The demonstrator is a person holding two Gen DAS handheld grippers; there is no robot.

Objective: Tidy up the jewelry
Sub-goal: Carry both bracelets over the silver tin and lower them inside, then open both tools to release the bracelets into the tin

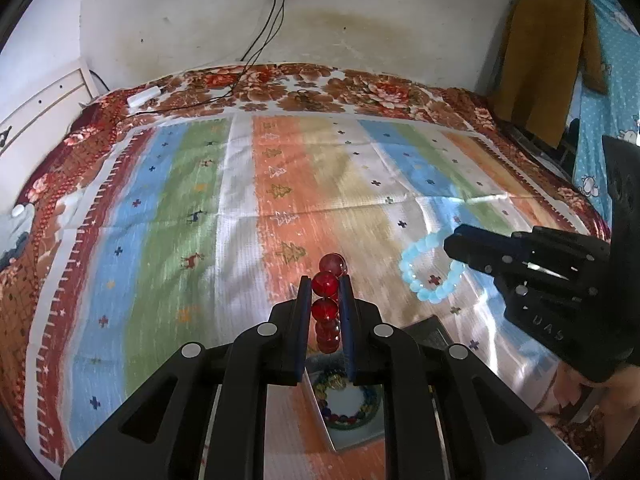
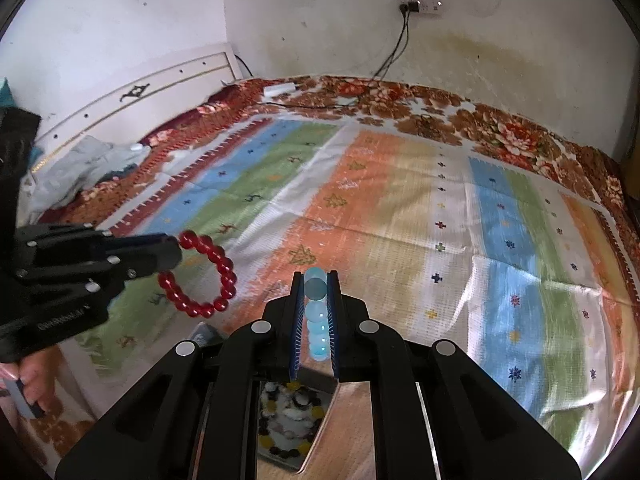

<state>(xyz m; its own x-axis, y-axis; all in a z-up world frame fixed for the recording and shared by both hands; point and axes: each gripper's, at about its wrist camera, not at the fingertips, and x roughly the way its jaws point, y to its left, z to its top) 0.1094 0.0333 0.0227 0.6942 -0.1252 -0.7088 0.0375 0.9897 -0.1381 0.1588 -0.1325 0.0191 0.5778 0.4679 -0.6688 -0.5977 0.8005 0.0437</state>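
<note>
My left gripper is shut on a red bead bracelet, held edge-on between its fingers above the bed; the right wrist view shows it as a full ring hanging from the left gripper. My right gripper is shut on a pale blue bead bracelet; the left wrist view shows that ring hanging at the right gripper. Below the left gripper, a box compartment holds a multicoloured bead bracelet. Below the right gripper, a compartment holds a yellow, black and white bracelet.
A striped cloth covers a floral bedspread. A white power adapter and black cables lie near the far wall. A headboard and crumpled clothes are on the left. A brown garment hangs at right.
</note>
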